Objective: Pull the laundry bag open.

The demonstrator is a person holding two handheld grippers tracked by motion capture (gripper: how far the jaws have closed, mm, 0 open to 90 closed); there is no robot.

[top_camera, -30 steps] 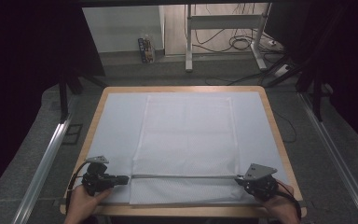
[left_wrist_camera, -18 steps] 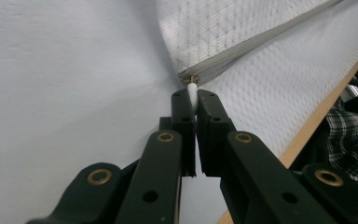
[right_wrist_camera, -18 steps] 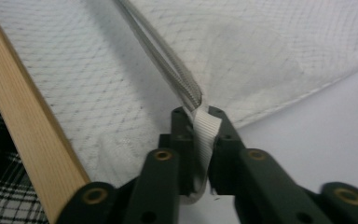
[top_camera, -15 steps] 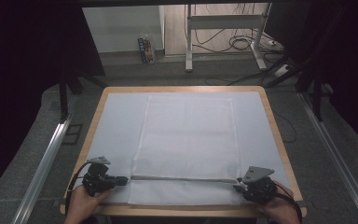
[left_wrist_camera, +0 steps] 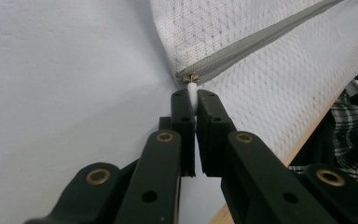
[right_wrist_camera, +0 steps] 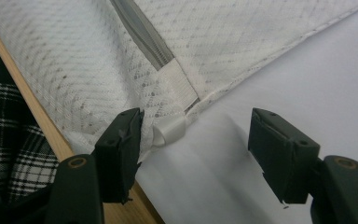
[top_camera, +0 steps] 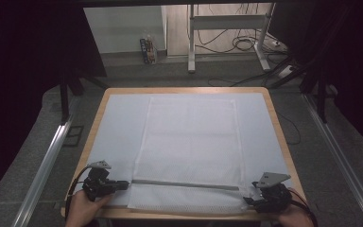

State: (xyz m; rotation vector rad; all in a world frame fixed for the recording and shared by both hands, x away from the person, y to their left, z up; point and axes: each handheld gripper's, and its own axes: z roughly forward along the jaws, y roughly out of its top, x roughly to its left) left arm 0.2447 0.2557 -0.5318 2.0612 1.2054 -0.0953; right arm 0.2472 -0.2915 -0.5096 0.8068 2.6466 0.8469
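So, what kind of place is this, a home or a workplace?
Most likely a lab or workshop set up for recording, not a home. A wooden table covered by a pale sheet stands between metal floor rails. Behind it, loose cables lie on the floor under a metal desk frame.

High view looks down over the table (top_camera: 278,124); both gripper views sit close, sharing the mesh cover (top_camera: 189,142) (left_wrist_camera: 242,28) (right_wrist_camera: 74,60).

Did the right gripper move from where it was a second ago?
Yes. The right gripper slid slightly nearer the table's front edge, and its jaws have just been opening off the mesh bag's corner tab.
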